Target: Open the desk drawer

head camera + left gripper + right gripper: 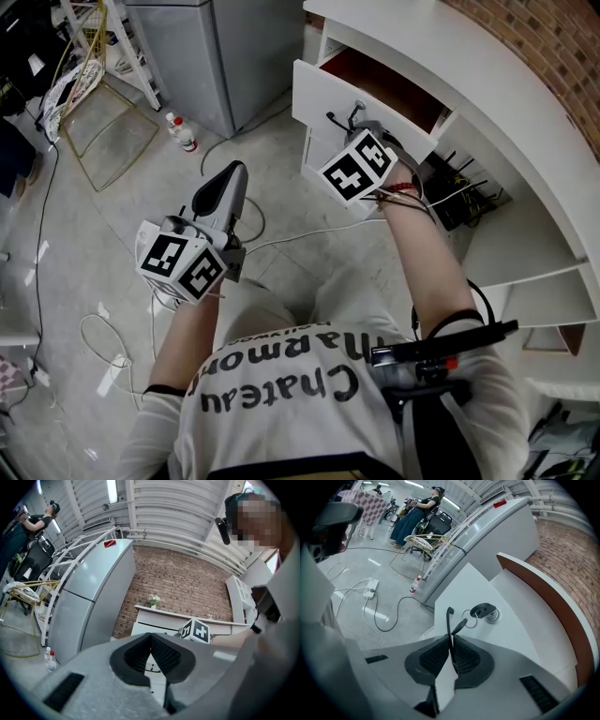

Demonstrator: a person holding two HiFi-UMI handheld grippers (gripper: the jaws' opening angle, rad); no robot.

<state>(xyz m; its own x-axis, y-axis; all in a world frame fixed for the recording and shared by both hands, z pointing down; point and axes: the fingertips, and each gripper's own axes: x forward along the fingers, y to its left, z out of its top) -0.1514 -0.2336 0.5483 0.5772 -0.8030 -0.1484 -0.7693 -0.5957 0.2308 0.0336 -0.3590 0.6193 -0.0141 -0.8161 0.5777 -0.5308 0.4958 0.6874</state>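
Observation:
The white desk has its top drawer pulled partly out, so the brown inside shows. My right gripper is at the drawer front. In the right gripper view the right gripper is shut on the thin black drawer handle, which stands up between the pads. A key on a ring sits in the lock just beyond the handle. My left gripper hangs over the floor left of the desk, away from the drawer. The left gripper is shut with nothing between its pads.
A grey cabinet stands left of the desk, with a water bottle on the floor beside it. Cables run across the floor. A wire rack stands at far left. Black gear fills the desk's open shelf.

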